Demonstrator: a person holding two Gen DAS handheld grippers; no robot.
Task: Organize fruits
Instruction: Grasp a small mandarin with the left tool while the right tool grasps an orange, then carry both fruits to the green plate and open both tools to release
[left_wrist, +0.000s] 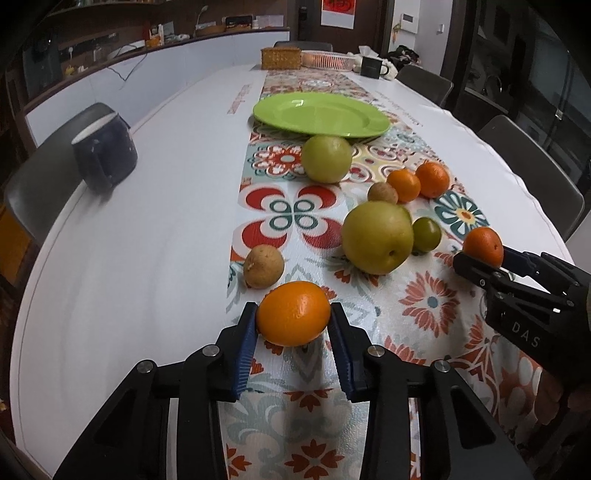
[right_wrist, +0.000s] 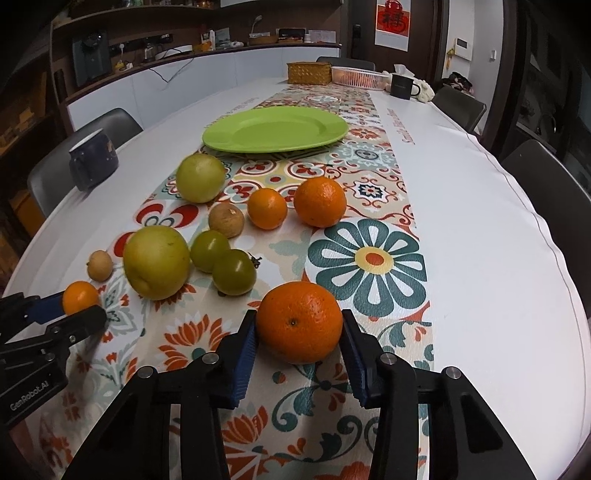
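Each claw is clamped on fruit near the bench's near edge, the left claw (left_wrist: 293, 314) on an orange (left_wrist: 293, 313) and the right claw (right_wrist: 299, 323) on a tangerine (right_wrist: 299, 322), seemingly bound for the bare plate (right_wrist: 275, 129) mid-bench.

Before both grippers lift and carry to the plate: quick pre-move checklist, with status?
1. Left gripper has its orange between the pads: ok; firm contact on both sides: cannot tell.
2. Right gripper has its orange between the pads: ok; a slight gap shows at the right pad, so grip: cannot tell.
3. Plate bare, room for both: ok.
4. Left path: brown fruit and pear lie ahead, must go over them: not ok at table height.
5. Right path: green tomatoes and loose oranges ahead: not ok at table height.
6. Grippers apart from each other: ok.
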